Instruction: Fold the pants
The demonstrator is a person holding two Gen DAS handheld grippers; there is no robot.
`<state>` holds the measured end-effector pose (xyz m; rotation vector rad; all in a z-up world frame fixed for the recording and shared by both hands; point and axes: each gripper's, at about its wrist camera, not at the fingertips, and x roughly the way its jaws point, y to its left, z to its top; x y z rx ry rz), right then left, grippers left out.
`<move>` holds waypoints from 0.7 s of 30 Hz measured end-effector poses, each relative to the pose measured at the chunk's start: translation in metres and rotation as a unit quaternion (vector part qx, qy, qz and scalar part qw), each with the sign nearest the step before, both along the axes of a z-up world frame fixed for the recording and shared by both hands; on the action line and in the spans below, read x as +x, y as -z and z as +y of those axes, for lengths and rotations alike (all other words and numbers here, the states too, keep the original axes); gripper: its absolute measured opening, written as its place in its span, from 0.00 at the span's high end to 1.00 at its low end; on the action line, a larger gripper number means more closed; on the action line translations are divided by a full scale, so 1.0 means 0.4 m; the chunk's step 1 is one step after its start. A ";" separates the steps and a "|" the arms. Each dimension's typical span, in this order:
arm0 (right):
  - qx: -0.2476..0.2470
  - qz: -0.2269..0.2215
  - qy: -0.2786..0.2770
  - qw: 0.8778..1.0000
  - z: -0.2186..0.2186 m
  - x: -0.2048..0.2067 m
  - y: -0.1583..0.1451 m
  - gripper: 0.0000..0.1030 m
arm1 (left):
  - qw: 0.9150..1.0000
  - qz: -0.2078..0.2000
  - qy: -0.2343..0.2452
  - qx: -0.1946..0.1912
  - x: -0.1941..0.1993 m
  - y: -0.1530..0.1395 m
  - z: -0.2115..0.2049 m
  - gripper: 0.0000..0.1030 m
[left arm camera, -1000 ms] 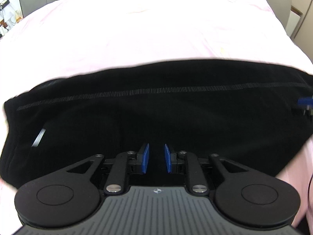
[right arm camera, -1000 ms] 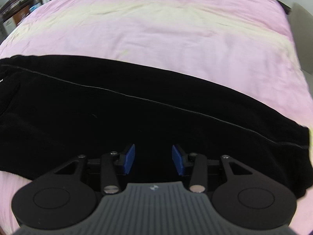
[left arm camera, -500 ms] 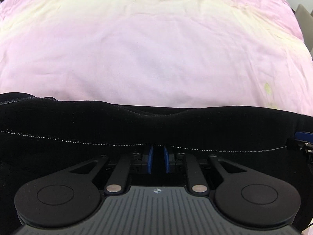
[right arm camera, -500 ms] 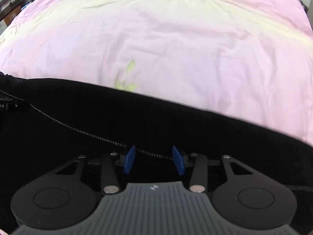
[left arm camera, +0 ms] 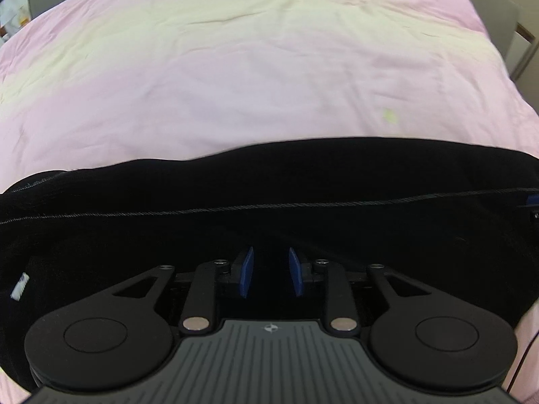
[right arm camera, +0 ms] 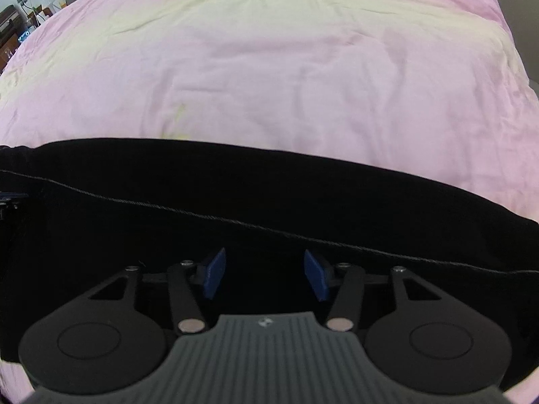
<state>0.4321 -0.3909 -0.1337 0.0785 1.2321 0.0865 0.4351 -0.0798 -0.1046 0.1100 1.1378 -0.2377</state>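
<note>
Now we have the black pants (left arm camera: 269,185) lying as a long dark band across the lower half of both wrist views, spread on the pink bedspread (left arm camera: 252,67), with a pale stitched seam (left arm camera: 303,203) running along the length of the cloth. A small white tag (left arm camera: 19,286) shows at the lower left of the left view, near that end of the garment.

Half a second ago our left claw (left arm camera: 269,276) had its blue pads nearly together at the seam line; its jaws have just been opening, and now they stand a little apart, with dark cloth behind the gap but nothing we can see pinched between them. Our right claw (right arm camera: 266,276) has also just been opening and now stands clearly wider, its pads (right arm camera: 215,277) apart from each other and free of the fabric as far as the dark picture lets us tell.

The far edge of the pants now sits lower in the frame than a second ago, when the cloth filled more of both views, so we judge one lengthwise fold laid down and let go. What remains, we think, is folding the band across its length.

A chair (left arm camera: 495,17) stands beyond the bed at the upper right.
</note>
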 end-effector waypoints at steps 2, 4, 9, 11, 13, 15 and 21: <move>-0.011 0.017 0.007 1.000 -0.085 -0.025 -0.015 0.42 | 1.000 0.008 0.014 -0.004 -0.035 -0.011 -0.041 0.69; -0.026 0.034 0.023 0.999 -0.165 -0.043 -0.025 0.41 | 1.000 0.016 0.025 -0.007 -0.055 0.003 -0.095 0.69; -0.055 0.053 0.046 0.996 -0.351 -0.074 -0.061 0.38 | 0.998 0.034 0.053 -0.012 -0.132 0.002 -0.204 0.69; -0.070 0.053 0.051 0.995 -0.407 -0.078 -0.069 0.38 | 0.997 0.037 0.060 -0.012 -0.148 0.004 -0.241 0.69; -0.075 0.062 0.053 0.994 -0.452 -0.086 -0.063 0.38 | 0.997 0.045 0.065 -0.012 -0.172 0.004 -0.266 0.69; -0.069 0.073 0.056 0.993 -0.492 -0.083 -0.047 0.38 | 0.996 0.052 0.068 -0.008 -0.181 0.012 -0.291 0.69; -0.059 0.104 0.036 0.992 -0.533 -0.094 0.024 0.37 | 0.995 0.071 0.066 0.011 -0.177 0.047 -0.330 0.69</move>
